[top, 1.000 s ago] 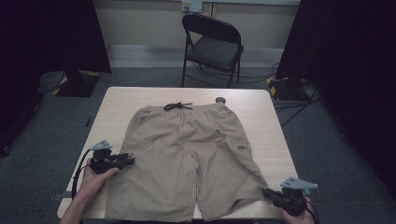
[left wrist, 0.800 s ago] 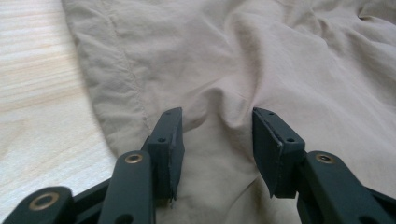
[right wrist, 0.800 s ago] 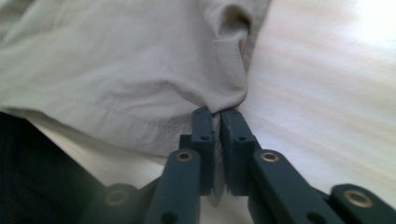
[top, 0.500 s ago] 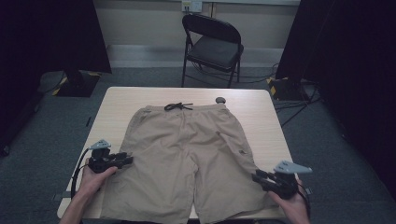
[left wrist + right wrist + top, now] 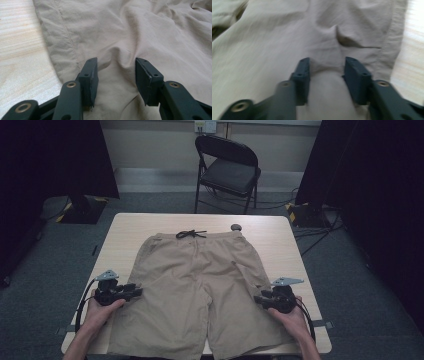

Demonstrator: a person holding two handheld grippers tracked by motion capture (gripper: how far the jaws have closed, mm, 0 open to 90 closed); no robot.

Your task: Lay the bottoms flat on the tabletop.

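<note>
Khaki shorts (image 5: 197, 285) flat on surface (image 5: 280, 237), legs toward person. Left gripper (image 5: 131, 291) at left outer seam, right gripper (image 5: 259, 298) at right; right fingers just opening, both spread over cloth, pinching nothing.

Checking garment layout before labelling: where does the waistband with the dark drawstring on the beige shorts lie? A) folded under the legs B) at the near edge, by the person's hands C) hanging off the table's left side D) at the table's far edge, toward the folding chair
D: in the high view the dark drawstring bow sits at the far end of the beige fabric shorts, toward the black folding chair, with the leg hems near the hands.
</note>
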